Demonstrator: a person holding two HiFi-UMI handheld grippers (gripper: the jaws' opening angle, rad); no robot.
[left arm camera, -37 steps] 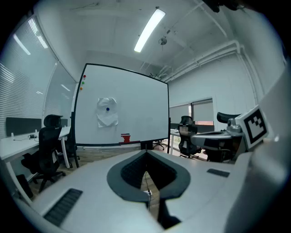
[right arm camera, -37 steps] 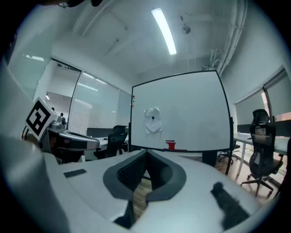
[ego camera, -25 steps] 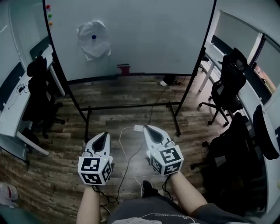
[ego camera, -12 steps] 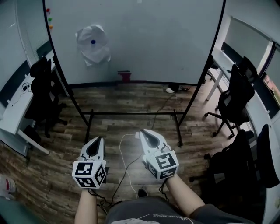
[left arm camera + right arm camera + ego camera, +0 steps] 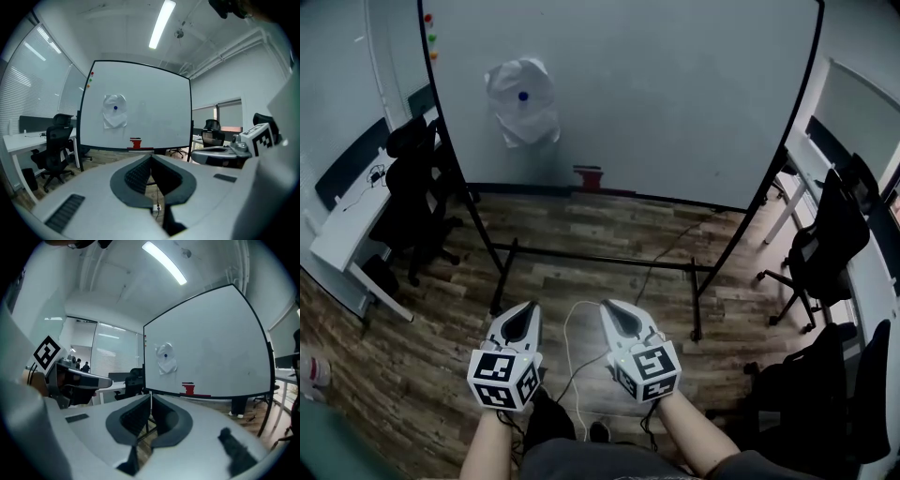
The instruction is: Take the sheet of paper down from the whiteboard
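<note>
Two hand-held tools hover low at 6 o'clock in the head view, the left gripper [image 5: 525, 311] and the right gripper [image 5: 611, 309] side by side, smooth white plastic shells with dark ribbed pads. Each carries a cube of black-and-white square markers. Both sets of jaws are pressed together with nothing between them, as the left gripper view [image 5: 150, 158] and the right gripper view [image 5: 151, 396] make plain. The sheet of paper [image 5: 523, 101] hangs well ahead at 11 o'clock, white, crumpled and curled at its edges, pinned to the glossy whiteboard [image 5: 675, 84] by a small round blue magnet [image 5: 523, 96]. The board stands on a thin black metal frame [image 5: 591, 258] over a floor [image 5: 422, 375] of grey-brown wood-look planks. A white cable [image 5: 569, 330] loops across the planks between the tools. Black mesh office chairs [image 5: 417, 187] sit at 9 o'clock beside a white desk [image 5: 342, 234]. The board's top edge is cut off in the head view. A small red object [image 5: 588, 177] on its lower ledge is too small to identify.
</note>
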